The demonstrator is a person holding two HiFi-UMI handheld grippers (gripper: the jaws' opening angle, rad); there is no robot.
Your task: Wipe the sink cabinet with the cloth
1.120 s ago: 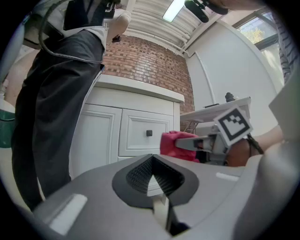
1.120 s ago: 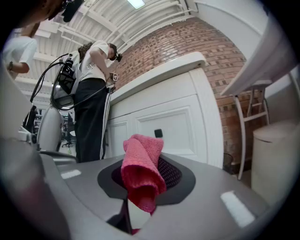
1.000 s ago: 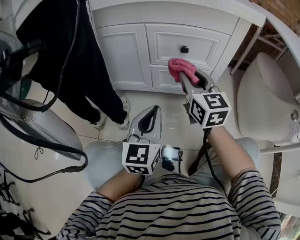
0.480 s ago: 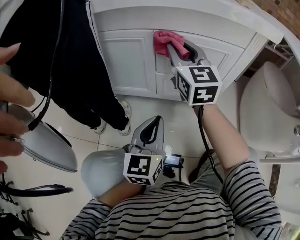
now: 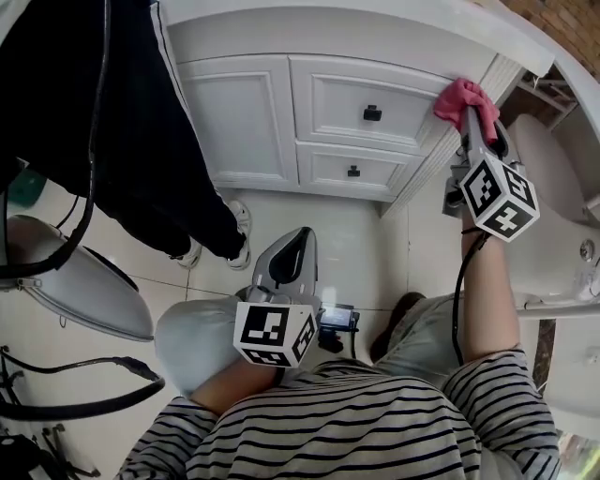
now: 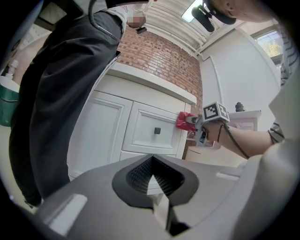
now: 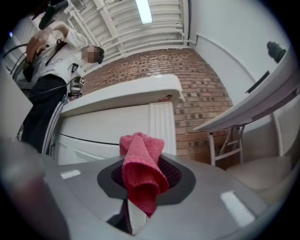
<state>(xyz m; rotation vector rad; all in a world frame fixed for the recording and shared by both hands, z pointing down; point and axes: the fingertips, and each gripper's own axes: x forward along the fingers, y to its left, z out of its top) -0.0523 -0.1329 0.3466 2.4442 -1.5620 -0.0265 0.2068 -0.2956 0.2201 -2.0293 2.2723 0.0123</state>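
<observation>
At the cabinet's right corner, the right gripper (image 5: 472, 120) clamps a pink terry cloth (image 5: 459, 96), bunched between its jaws. The cloth presses against the fluted white post of the sink cabinet (image 5: 239, 117), just under the countertop (image 5: 469, 19). The right arm is extended forward. The left gripper (image 5: 294, 246), jaws together and empty, hangs low near the striped shirt (image 5: 347, 422), pointing at the panelled drawers (image 5: 375, 94).

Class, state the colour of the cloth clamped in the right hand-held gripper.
The cloth is pinkish red, shown best in the right gripper view.
</observation>
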